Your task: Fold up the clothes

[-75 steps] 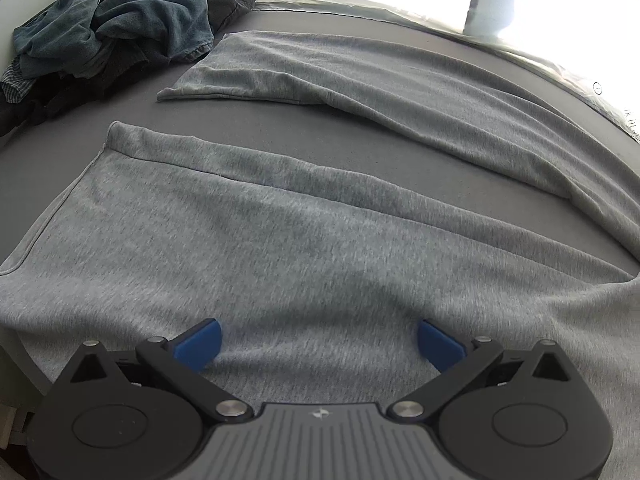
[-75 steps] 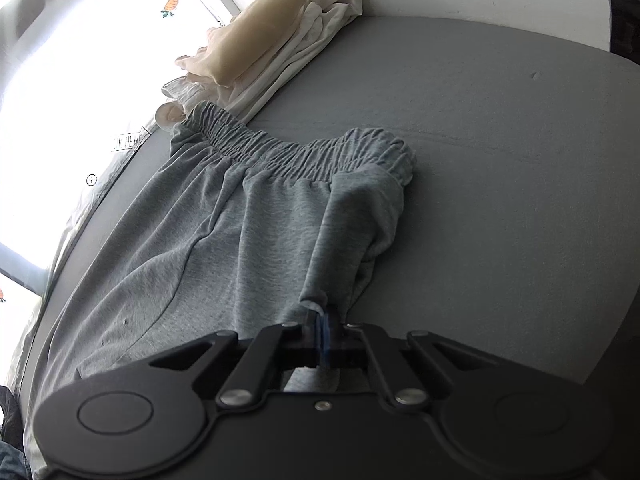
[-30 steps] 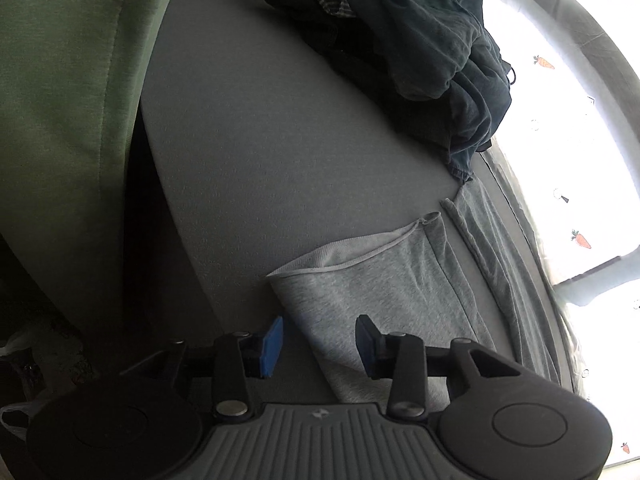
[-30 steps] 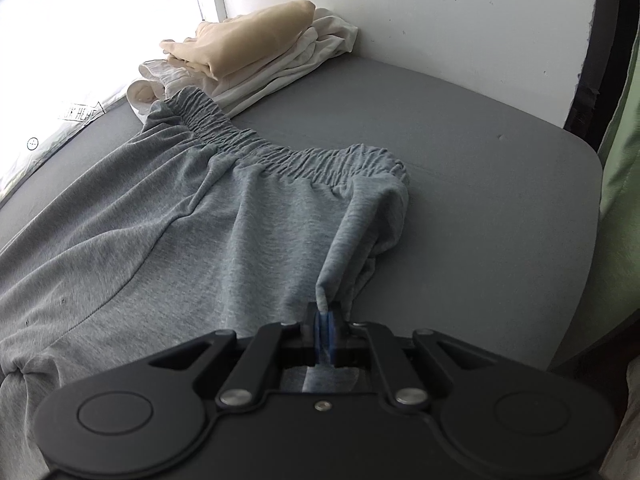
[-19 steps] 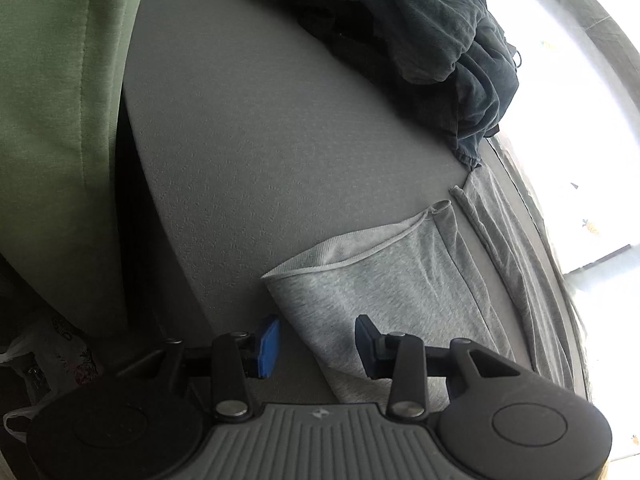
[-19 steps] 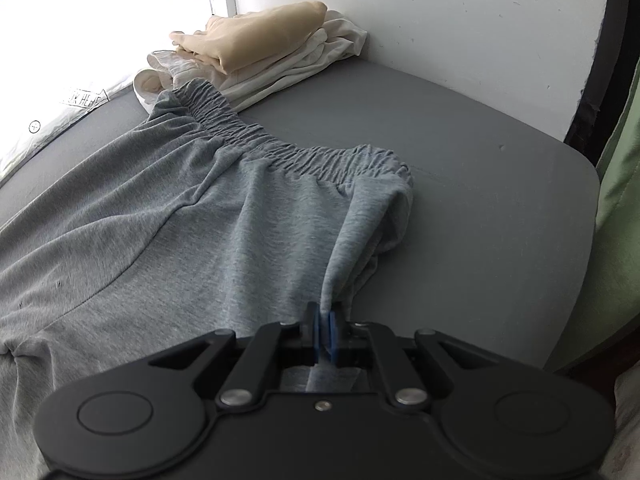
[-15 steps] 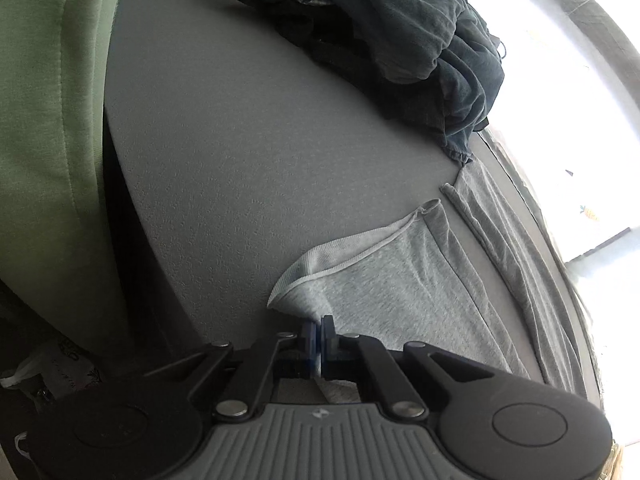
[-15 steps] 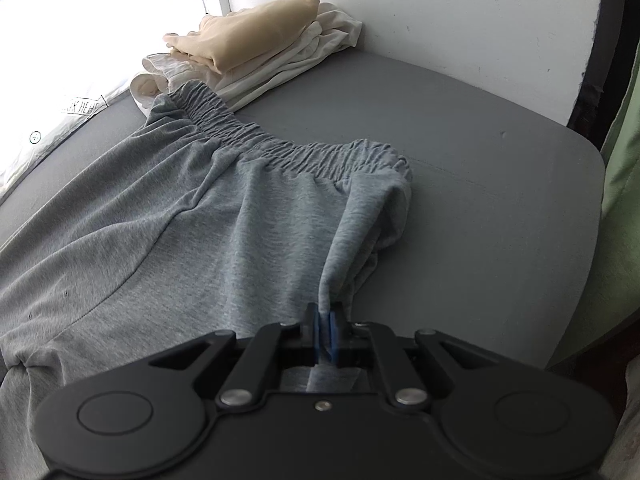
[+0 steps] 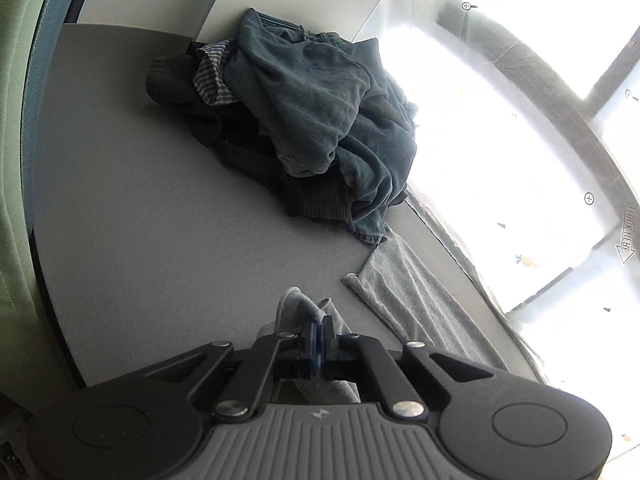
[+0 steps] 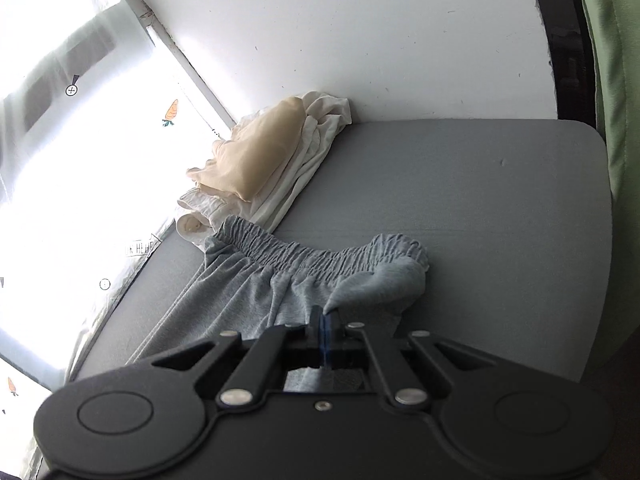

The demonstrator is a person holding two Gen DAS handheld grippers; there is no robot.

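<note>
My left claw [image 9: 318, 330] has just snapped together on the hem of the near leg of the grey pants [image 9: 416, 304]; a second ago it was still apart around that hem. Right claw [image 10: 326, 322] stays clamped on the waistband corner [image 10: 376, 284]. Both ends now lift off the grey desk [image 9: 140, 220], so I judge the lengthwise fold is starting. Far leg lies flat by the window. Dark pile [image 9: 312, 120] and cream stack [image 10: 264, 160] sit untouched. A window sticker [image 10: 140, 247] reads "LOOK HERE"; no brands.
</note>
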